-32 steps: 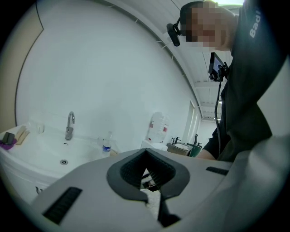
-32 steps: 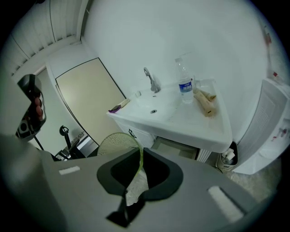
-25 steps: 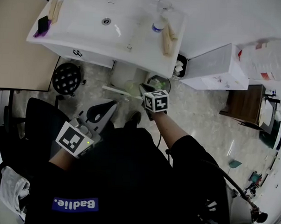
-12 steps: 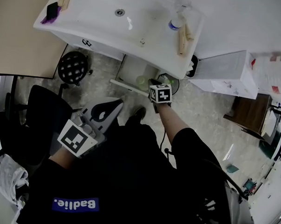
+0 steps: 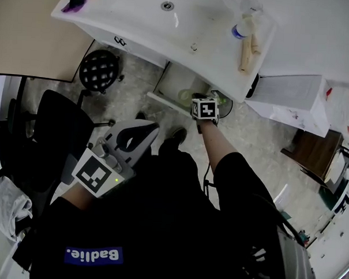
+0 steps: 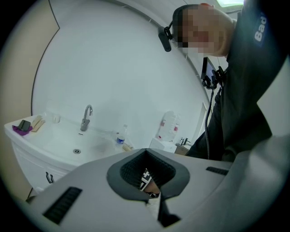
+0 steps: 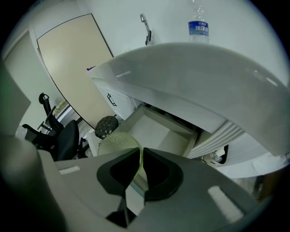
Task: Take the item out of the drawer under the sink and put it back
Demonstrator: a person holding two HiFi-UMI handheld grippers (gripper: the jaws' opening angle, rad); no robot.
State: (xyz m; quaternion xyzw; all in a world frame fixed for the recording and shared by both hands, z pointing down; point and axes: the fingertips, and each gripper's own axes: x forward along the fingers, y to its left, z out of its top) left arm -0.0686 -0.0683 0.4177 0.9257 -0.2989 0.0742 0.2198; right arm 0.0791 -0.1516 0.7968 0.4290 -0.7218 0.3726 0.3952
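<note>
Now the right gripper (image 7: pixel 140 156) pinches a pale green bowl (image 7: pixel 115 142) by its rim, just above the open drawer (image 7: pixel 154 132); the left gripper (image 6: pixel 152 198) is closed, empty.

The sink (image 5: pixel 168 27) looks glossy white ceramic, its faucet (image 6: pixel 86 116) polished metal. The drawer (image 7: pixel 156 130) is matt and pale inside. The green item (image 7: pixel 115 142) is translucent dimpled plastic; the floor (image 5: pixel 249 139) is shiny speckled stone.

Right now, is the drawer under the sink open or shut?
Open. The drawer is pulled out below the sink, and its bare pale floor shows. The right tool grips a green item.
</note>
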